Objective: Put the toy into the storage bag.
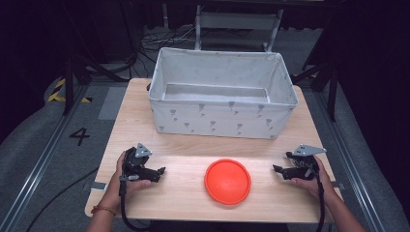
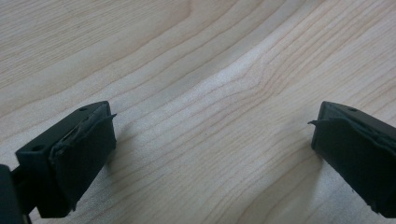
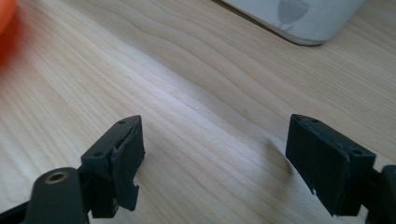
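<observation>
An orange round disc lies flat on the wooden table, near the front edge at the centre. My left gripper rests on the table to the left of the disc, jaws wide apart over bare wood and holding nothing. To the right of the disc, my right gripper also rests on the table, open and empty. A blurred orange edge of the disc shows at the top left of the right gripper view.
A large white fabric bin with a grey leaf print stands open at the back of the table; its lower corner appears in the right gripper view. Dark frames, cables and grey floor surround the table.
</observation>
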Demonstrator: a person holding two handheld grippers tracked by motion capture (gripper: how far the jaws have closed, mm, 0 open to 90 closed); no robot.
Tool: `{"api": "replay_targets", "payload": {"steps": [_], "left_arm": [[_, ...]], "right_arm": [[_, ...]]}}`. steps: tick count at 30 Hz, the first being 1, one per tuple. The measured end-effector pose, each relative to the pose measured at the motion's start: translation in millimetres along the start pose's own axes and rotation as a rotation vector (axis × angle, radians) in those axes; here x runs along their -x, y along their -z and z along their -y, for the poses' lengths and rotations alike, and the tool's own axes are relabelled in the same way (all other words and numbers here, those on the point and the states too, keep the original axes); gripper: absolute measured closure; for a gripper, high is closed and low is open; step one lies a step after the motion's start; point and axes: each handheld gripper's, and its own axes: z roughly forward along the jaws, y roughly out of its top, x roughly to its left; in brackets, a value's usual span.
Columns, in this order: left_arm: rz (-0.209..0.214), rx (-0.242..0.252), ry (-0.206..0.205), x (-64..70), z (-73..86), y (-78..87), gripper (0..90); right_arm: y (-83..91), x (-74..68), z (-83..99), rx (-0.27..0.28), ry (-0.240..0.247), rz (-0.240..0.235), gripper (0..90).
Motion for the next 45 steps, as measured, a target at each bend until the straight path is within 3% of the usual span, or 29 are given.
{"api": "replay_targets", "payload": {"steps": [3, 7, 13, 14, 18, 23, 30, 34, 35, 37, 39, 42, 45], "left_arm": [[0.001, 0.000, 0.000, -0.1, 0.0, 0.0, 0.2], [0.006, -0.006, 0.013, 1.0, 0.4, 0.3, 0.2], [0.005, -0.006, 0.011, 1.0, 0.4, 0.4, 0.3], [0.003, -0.005, 0.012, 1.2, 0.4, 0.4, 0.3], [-0.009, 0.000, 0.010, 1.5, 0.8, 0.7, 0.5], [-0.009, 0.001, 0.019, 2.6, 1.7, 1.4, 0.6], [-0.009, 0.001, 0.018, 2.7, 1.7, 1.4, 0.6], [-0.011, 0.002, 0.015, 2.5, 1.7, 1.4, 0.6], [-0.012, 0.002, 0.015, 2.5, 1.7, 1.4, 0.6], [-0.012, 0.003, 0.015, 2.5, 1.7, 1.5, 0.6], [-0.012, 0.002, 0.015, 2.5, 1.7, 1.4, 0.6], [-0.012, 0.002, 0.015, 2.4, 1.7, 1.4, 0.6], [-0.011, 0.001, 0.014, 2.4, 1.7, 1.5, 0.6]], "right_arm": [[1.6, -5.1, -5.5, 0.019, 0.009, -0.025, 20.1], [5.7, -16.5, -20.9, 0.058, 0.022, -0.106, 20.9], [6.7, -48.0, -47.7, 0.098, 0.073, -0.233, 20.8], [6.7, -48.0, -47.7, 0.098, 0.073, -0.233, 20.8], [-5.7, -73.7, -59.5, 0.072, 0.134, -0.301, 22.4], [-26.1, -92.0, -67.5, -0.003, 0.197, -0.323, 20.9], [-47.3, -97.6, -72.9, -0.094, 0.214, -0.357, 19.6], [-53.0, -100.8, -72.9, -0.117, 0.226, -0.353, 19.2], [-54.6, -103.6, -72.1, -0.126, 0.234, -0.375, 18.5], [-56.3, -108.2, -70.0, -0.140, 0.259, -0.377, 15.9], [-56.7, -112.5, -67.6, -0.125, 0.288, -0.366, 15.0], [-56.4, -114.6, -65.8, -0.110, 0.277, -0.368, 16.2], [-56.1, -113.8, -66.6, -0.093, 0.258, -0.358, 28.0]]}}
